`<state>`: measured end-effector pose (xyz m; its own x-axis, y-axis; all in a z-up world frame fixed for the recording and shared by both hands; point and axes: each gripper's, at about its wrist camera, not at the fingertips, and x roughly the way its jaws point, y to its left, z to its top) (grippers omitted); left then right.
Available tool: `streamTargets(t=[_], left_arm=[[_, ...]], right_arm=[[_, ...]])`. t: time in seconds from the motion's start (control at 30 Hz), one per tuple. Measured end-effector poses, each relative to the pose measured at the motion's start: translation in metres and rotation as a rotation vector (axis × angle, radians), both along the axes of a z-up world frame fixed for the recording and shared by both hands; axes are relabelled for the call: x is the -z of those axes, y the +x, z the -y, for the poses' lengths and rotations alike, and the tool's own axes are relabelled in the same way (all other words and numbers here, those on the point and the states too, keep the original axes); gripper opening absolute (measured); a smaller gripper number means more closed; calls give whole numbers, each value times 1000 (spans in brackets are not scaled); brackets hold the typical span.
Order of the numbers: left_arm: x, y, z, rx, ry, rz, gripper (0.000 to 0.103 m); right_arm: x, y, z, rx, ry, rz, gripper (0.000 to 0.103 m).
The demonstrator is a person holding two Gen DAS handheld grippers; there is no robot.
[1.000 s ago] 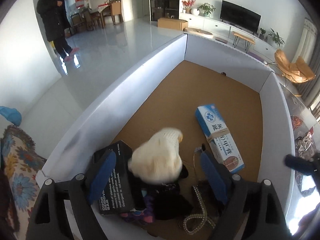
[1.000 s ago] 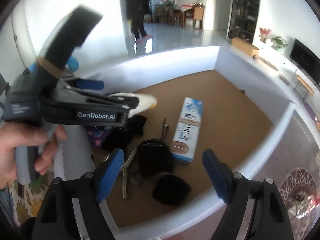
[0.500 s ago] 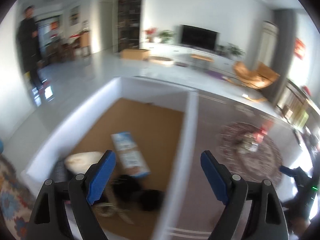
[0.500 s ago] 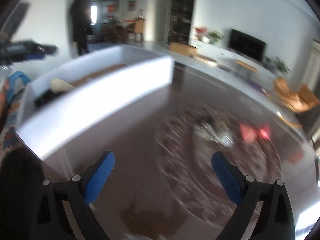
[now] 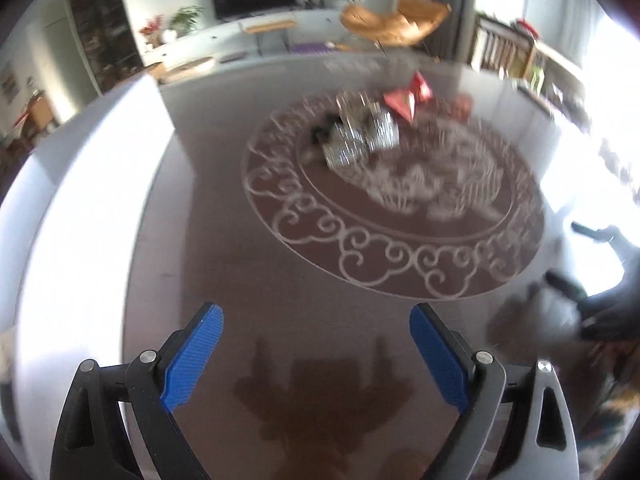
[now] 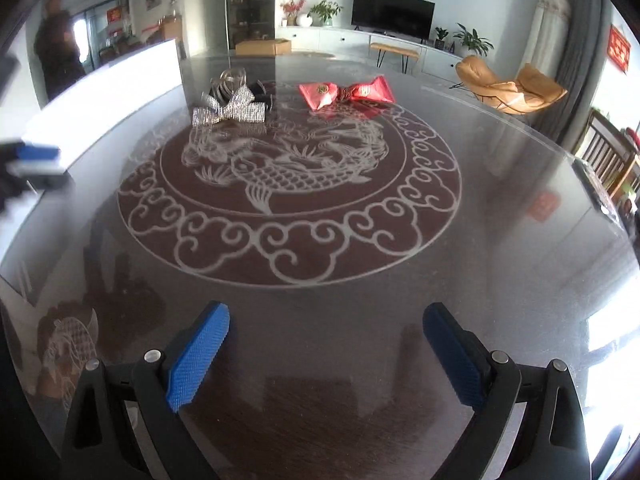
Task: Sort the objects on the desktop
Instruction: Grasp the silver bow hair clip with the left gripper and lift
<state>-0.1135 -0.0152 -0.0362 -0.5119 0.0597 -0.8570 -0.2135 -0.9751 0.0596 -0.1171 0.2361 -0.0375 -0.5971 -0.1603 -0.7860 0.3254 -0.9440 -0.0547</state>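
Two handheld grippers hover over a round, dark glass table etched with a pale fish and a ring of cloud scrolls. The right gripper has its blue-padded fingers spread wide apart with nothing between them. The left gripper is likewise spread wide and holds nothing; its view is blurred.

The things to be sorted lie on the far side of the table. A silver sequinned bow sits left of centre, touching a clear, curved plastic piece and a small dark item behind it that is too indistinct to name. Just to the right, apart from the bow, lies a red satin bow with a round gold emblem; its writing is too small to read. In the left view the same silver bow and red bow appear smeared.

A white-walled box stands along the table's left edge. Beyond are a black television, a tan chair and a red wall hanging whose gold characters cannot be made out. No brand name is legible anywhere.
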Motion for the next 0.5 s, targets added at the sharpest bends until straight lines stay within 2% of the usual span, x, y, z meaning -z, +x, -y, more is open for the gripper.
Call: streamTargets(t=[0.07,0.2,0.37,0.4,0.5], left_arm=[[13,-9,-2,17,-17,7,95],[25,-33,-2,69,-4,15,97],[27,-70,-5,202,52,-15,99],[29,-80,-6,227,51,-10,103],[29,-107,-10,303,56,-10,103]], right_arm=[[0,-3,-1,1,-10,7,98],[3,-10,-2,4,-17,37,98],[7,-12,1,-11,-24,50,102],[8,-12,2,-12,-25,51,103],[9,-13,2,-13,-26,51,103]])
